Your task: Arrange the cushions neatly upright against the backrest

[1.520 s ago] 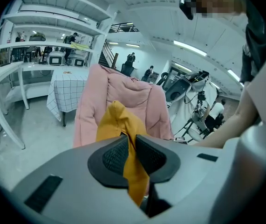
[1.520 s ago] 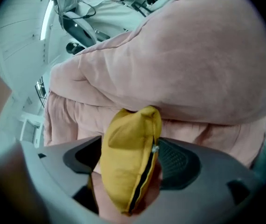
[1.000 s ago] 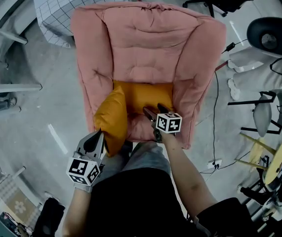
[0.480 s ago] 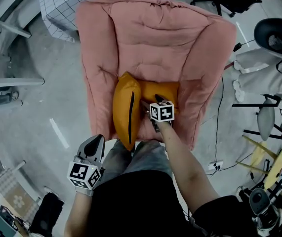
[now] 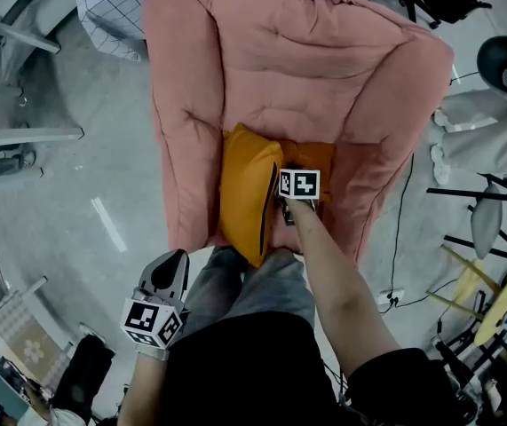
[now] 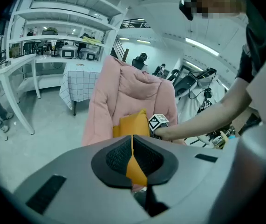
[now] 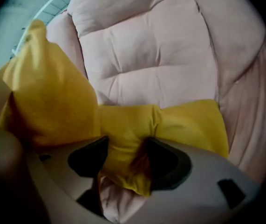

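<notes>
we see right arm reaching steeply down at centre | right gripper (image 7: 123, 155) jaws just closing, pinching flat orange cushion (image 7: 188, 120) on pink armchair (image 5: 280, 60) seat | left gripper (image 5: 171, 264) lower left, jaws together, empty

Upright cushion (image 5: 247, 193) left of flat cushion (image 5: 320, 156)

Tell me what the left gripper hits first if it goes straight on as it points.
Most likely the upright orange cushion on the pink armchair. The shut left gripper aims at it with only air between, though depth is unclear.
</notes>
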`<state>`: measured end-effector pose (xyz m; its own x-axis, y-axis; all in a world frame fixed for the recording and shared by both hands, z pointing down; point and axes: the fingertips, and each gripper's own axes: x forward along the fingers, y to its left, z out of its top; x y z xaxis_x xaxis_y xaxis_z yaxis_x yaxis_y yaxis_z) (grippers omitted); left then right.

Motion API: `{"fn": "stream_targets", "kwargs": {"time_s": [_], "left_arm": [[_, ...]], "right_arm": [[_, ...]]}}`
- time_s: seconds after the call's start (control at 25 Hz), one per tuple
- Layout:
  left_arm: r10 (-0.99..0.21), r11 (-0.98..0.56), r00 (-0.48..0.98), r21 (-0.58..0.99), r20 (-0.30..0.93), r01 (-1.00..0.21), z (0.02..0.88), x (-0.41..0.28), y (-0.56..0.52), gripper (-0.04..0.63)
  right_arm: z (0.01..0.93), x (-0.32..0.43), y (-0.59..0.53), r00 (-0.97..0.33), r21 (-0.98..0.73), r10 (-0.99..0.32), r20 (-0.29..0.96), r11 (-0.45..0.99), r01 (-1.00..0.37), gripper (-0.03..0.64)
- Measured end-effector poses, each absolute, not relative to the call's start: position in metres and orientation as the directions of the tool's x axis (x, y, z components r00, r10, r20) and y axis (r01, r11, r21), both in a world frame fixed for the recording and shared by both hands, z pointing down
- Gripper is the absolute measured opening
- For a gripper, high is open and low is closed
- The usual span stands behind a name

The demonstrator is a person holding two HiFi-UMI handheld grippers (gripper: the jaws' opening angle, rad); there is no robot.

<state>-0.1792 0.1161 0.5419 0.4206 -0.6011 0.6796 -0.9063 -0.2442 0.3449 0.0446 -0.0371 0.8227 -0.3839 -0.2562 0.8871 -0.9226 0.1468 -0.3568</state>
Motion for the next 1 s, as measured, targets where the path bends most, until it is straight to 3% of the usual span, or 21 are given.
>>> {"fn": "stream_targets", "kwargs": {"time_s": [0.2, 0.4, 0.64, 0.72, 1.0], "left_arm": [[-0.599, -0.242, 0.427, 0.355, 0.678, -0.903, 0.545, -0.178, 0.114, 0.021], [-0.608, -0.259, 0.452, 0.375, 0.653, -0.890, 0.540, -0.168, 0.101, 0.021], [-0.600, -0.268, 0.466, 0.385, 0.651, -0.883, 0.538, -0.155, 0.099, 0.021], [-0.589, -0.271, 0.468, 0.384, 0.658, -0.882, 0.540, -0.150, 0.105, 0.021], [-0.577, -0.239, 0.446, 0.380, 0.685, -0.894, 0.553, -0.153, 0.118, 0.021]], "right_arm": [[0.812, 0.044, -0.034, -0.382, -0.340, -0.277, 0.882, 0.189, -0.921, 0.281], [0.776, 0.051, -0.027, -0.320, -0.217, -0.338, 0.885, 0.308, -0.926, 0.278], [0.783, 0.117, -0.019, -0.156, -0.094, -0.318, 0.935, 0.203, -0.975, 0.287], [0.795, 0.130, -0.016, -0.166, -0.115, -0.287, 0.944, 0.189, -0.975, 0.314], [0.829, 0.133, -0.017, -0.172, -0.137, -0.207, 0.963, 0.173, -0.975, 0.313]]}}
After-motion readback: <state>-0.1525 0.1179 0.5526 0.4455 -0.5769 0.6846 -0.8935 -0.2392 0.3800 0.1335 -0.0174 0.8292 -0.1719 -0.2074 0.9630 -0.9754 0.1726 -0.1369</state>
